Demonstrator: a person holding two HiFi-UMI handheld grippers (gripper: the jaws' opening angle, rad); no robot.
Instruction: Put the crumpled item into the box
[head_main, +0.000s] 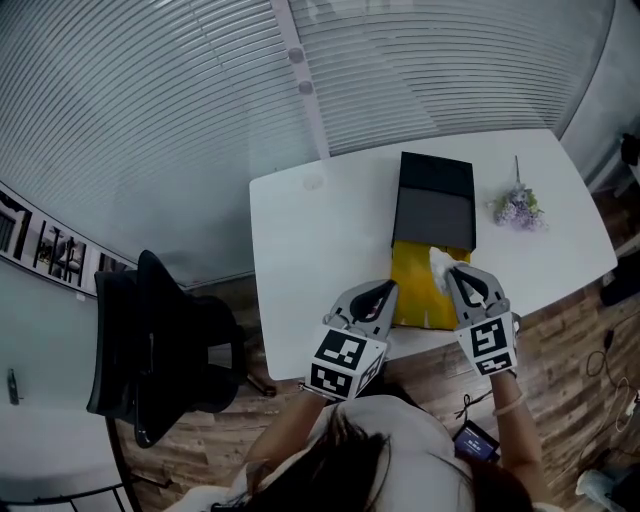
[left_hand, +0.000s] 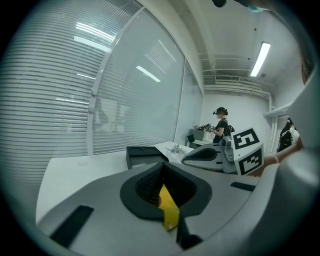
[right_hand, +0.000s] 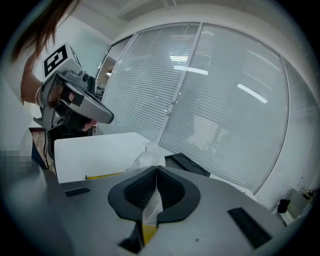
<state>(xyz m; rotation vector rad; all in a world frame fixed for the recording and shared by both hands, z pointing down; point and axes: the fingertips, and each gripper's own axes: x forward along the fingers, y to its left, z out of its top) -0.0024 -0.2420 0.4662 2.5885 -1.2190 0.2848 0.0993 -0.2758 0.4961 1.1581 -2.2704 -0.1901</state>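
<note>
A black box (head_main: 434, 203) lies open on the white table (head_main: 300, 240), with a flat yellow sheet (head_main: 418, 290) just in front of it. White crumpled paper (head_main: 441, 264) rests on the sheet's right part. My left gripper (head_main: 385, 290) is shut on the sheet's left edge; yellow (left_hand: 167, 205) shows between its jaws. My right gripper (head_main: 452, 274) is shut on the crumpled paper (right_hand: 149, 155), which bunches up past the jaws, with a strip of yellow under it. The box (right_hand: 187, 164) lies just beyond.
A small bunch of purple flowers (head_main: 518, 208) lies right of the box. A black office chair (head_main: 160, 350) stands left of the table. Glass walls with blinds run behind the table. Cables lie on the wooden floor at the right.
</note>
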